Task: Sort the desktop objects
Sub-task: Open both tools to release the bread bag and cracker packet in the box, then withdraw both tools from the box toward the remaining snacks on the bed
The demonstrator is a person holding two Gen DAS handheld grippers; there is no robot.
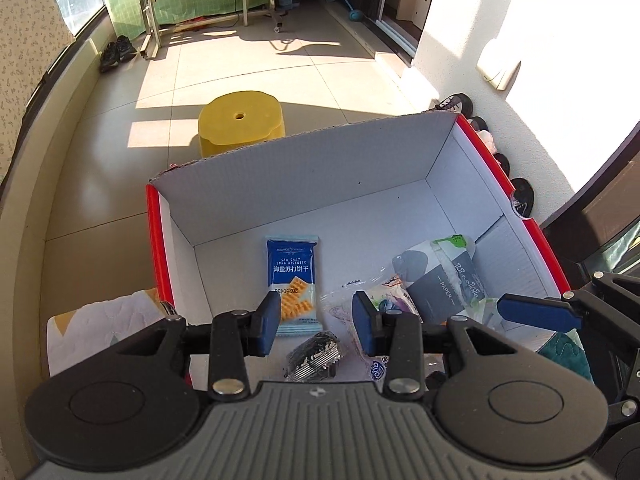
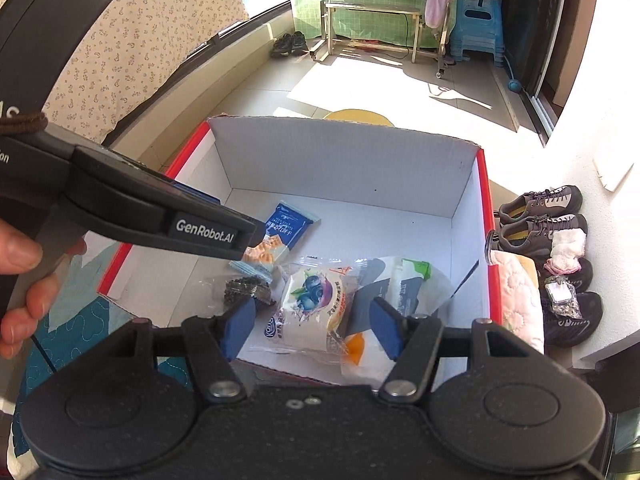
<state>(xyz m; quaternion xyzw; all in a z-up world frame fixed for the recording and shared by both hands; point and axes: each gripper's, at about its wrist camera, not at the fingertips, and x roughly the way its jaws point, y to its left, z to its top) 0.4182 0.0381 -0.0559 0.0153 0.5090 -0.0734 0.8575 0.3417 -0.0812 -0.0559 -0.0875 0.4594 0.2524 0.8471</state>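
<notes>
A white cardboard box with red edges stands below both grippers. On its floor lie a blue soda-biscuit pack, a black foil snack, a blueberry pastry pack and a grey paper-tissue pack. My left gripper hovers over the box's near edge, its blue pads a narrow gap apart with nothing between them. My right gripper hangs open above the blueberry pack, touching nothing. One right finger shows in the left wrist view.
A yellow stool stands on the tiled floor beyond the box. Shoes line the wall on the right. Quilted cloth lies under and beside the box. A person's hand holds the left gripper's handle.
</notes>
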